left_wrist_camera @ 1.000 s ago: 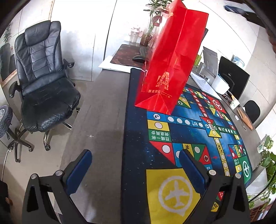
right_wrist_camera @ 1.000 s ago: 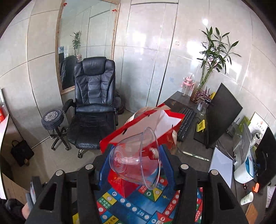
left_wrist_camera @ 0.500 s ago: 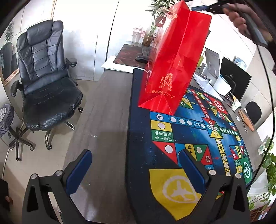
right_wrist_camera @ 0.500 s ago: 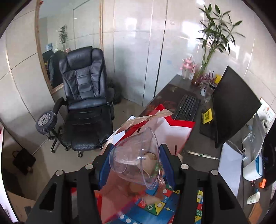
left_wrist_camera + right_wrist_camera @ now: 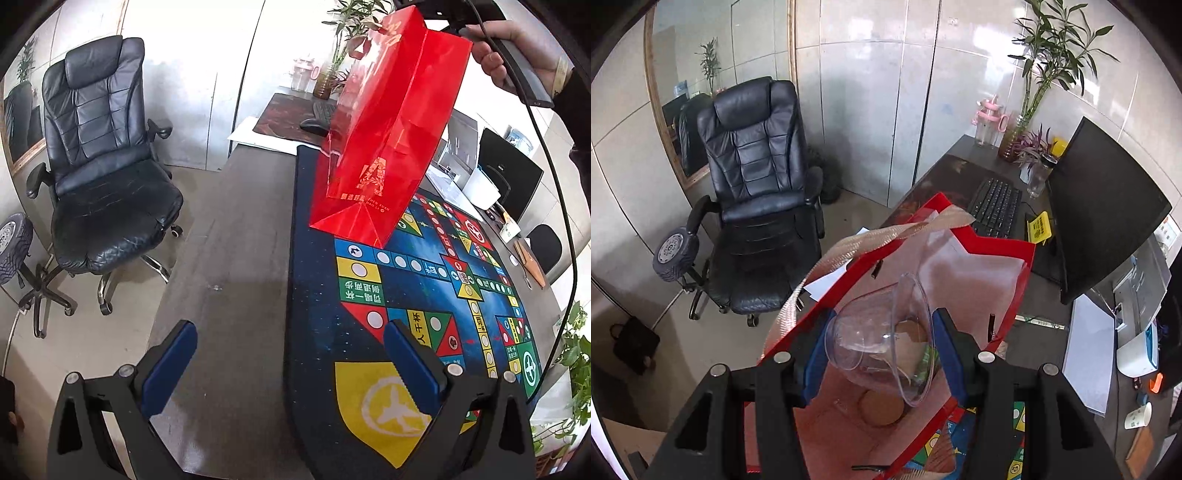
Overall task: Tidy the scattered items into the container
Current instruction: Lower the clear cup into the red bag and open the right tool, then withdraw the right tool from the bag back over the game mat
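clear plastic cup [image 5: 882, 339]: pinched in my right claw [image 5: 881, 350], tipped on its side, held over the open mouth of the bag
tall red paper gift bag [image 5: 384, 147]: upright on the mat, far end; brown round items at its bottom, woven handle [image 5: 871, 240] flopped over the rim
my left claw [image 5: 288, 354]: spread wide, holding nothing, low over the tabletop edge
blue flying-chess game mat [image 5: 406, 295]: flat on the grey tabletop [image 5: 225, 258]
black leather office chair [image 5: 99, 166]: on the floor beside the tabletop
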Demonstrator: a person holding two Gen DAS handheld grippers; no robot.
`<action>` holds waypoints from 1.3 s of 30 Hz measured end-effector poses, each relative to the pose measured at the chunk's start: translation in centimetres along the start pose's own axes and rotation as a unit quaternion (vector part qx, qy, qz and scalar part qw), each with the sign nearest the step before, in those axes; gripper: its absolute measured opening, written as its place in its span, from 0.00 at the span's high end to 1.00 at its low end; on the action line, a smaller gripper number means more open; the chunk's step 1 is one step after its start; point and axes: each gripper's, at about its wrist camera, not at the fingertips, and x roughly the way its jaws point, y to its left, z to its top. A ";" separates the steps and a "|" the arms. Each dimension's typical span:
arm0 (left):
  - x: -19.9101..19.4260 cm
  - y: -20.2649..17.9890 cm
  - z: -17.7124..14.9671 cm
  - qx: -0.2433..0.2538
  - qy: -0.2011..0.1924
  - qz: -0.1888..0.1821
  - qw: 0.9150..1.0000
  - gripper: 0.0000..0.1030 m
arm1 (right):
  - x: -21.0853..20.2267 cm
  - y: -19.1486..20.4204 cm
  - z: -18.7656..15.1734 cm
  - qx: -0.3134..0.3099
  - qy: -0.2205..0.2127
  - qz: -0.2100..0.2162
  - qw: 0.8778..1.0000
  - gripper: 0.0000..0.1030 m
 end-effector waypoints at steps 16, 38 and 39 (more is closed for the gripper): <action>0.5 0.2 0.0 -0.001 0.004 -0.001 1.000 0.00 | 0.3 -0.3 0.2 0.004 -0.006 -0.014 1.000 0.25; 0.5 -4.3 2.3 0.059 -0.006 -0.012 0.998 0.00 | -12.3 -1.3 -9.1 0.001 -0.135 -0.019 0.991 0.15; 0.5 -4.7 2.3 0.065 -0.003 -0.014 0.998 0.00 | -12.9 -1.6 -10.1 0.004 -0.136 -0.014 0.991 0.15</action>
